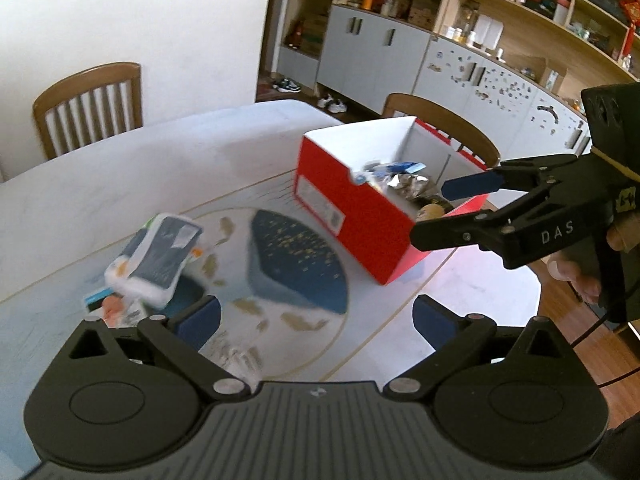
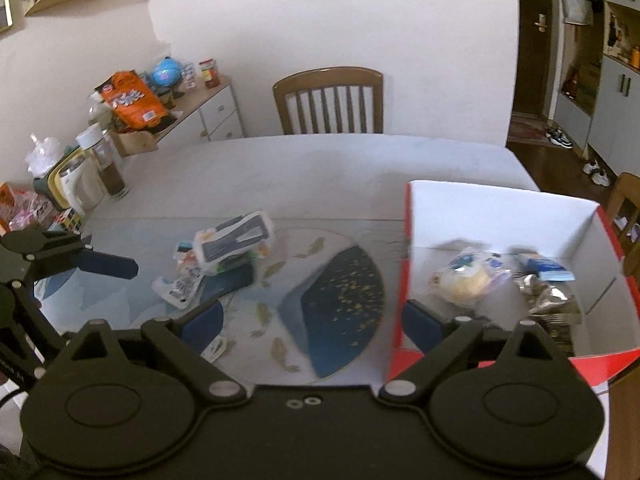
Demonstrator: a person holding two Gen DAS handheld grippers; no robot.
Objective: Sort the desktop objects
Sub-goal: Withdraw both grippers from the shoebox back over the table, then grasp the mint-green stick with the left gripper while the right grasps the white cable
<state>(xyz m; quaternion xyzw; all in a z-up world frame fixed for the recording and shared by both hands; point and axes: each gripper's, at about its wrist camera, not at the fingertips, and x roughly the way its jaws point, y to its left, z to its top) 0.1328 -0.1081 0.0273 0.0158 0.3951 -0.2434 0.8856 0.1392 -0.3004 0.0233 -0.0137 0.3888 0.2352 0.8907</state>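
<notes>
Red cardboard box with white inner walls sits on the right of the table, already holding several wrapped snacks. Well apart from it, on the left, lies a small heap of packets, topped by a white and dark blue pouch whose long axis runs slantwise, its near end lower and to the left. Both grippers are empty with jaws spread wide. Seen from its own camera, the left gripper has the heap just ahead and left of its left finger, so it looks the nearer one. The right gripper hangs beside the box's near left corner, farther from the heap.
</notes>
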